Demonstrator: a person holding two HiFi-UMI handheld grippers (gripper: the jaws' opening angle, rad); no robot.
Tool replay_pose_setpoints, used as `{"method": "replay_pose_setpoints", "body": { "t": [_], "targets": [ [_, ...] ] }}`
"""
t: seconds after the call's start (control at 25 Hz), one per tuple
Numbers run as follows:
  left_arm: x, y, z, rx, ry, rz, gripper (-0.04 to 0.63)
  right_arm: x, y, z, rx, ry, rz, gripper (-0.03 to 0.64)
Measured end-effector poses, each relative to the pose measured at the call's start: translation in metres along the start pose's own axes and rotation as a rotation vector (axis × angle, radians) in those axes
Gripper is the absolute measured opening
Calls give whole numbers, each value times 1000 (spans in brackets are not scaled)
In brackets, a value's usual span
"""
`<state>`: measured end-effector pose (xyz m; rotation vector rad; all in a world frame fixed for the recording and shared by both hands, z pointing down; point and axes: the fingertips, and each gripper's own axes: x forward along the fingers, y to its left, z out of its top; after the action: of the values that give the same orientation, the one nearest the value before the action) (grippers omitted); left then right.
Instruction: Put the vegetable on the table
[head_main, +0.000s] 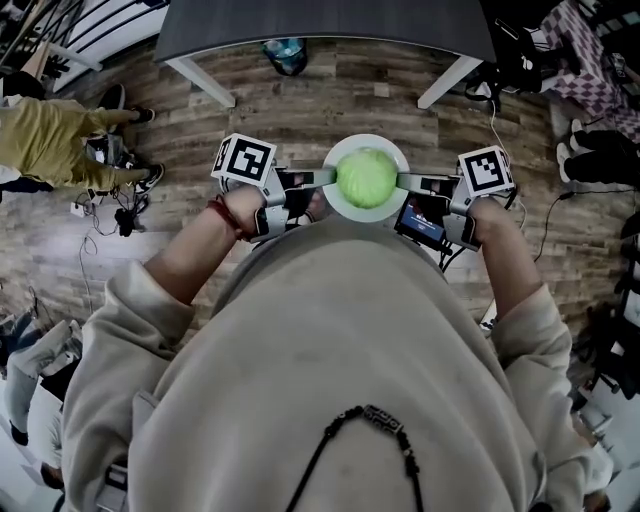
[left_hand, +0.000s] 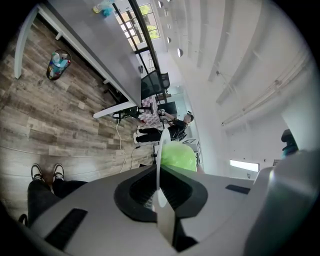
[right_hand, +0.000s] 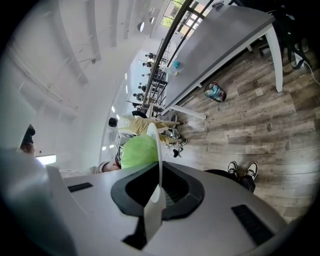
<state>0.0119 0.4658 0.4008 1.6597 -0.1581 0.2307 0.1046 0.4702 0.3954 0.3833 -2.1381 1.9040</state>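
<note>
A round green cabbage (head_main: 366, 177) sits on a white plate (head_main: 389, 207), carried in the air above the wooden floor. My left gripper (head_main: 318, 178) is shut on the plate's left rim and my right gripper (head_main: 412, 180) is shut on its right rim. In the left gripper view the plate (left_hand: 160, 165) shows edge-on between the jaws with the cabbage (left_hand: 178, 156) beyond. The right gripper view gives the same: the thin plate (right_hand: 159, 160) edge-on and the cabbage (right_hand: 139, 151) behind it. The grey table (head_main: 330, 25) stands ahead, a short way off.
A bin with a bag (head_main: 286, 54) stands under the table between its white legs (head_main: 200, 80). A person in yellow (head_main: 50, 140) sits at the left among cables. Shoes and chairs (head_main: 590, 150) crowd the right side. The table (right_hand: 220, 35) bears a small item far off.
</note>
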Motion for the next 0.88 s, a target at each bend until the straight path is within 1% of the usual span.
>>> {"method": "replay_pose_setpoints", "body": {
  "t": [0.12, 0.28, 0.4, 0.48, 0.56, 0.68, 0.84, 0.88],
  "targets": [
    [21, -5, 6, -5, 5, -6, 15, -19, -10, 4, 10, -11, -5, 25],
    [34, 3, 10, -2, 11, 23, 15, -29, -22, 7, 3, -10, 1, 25],
    [44, 2, 13, 0, 1, 19, 15, -34, -30, 9, 2, -9, 9, 25],
    [46, 0, 11, 12, -9, 28, 15, -37, -31, 7, -5, -4, 7, 25],
    [47, 1, 10, 1, -24, 36, 15, -40, -35, 6, -6, 1, -23, 25],
    [47, 3, 15, -25, -34, 18, 15, -37, -41, 12, -3, 12, -35, 25],
    [41, 3, 27, -33, -35, -2, 15, -30, -45, 24, 20, 19, -46, 25],
    [40, 5, 28, -31, -39, 0, 15, -28, -44, 26, 23, 19, -36, 25]
  ]
}}
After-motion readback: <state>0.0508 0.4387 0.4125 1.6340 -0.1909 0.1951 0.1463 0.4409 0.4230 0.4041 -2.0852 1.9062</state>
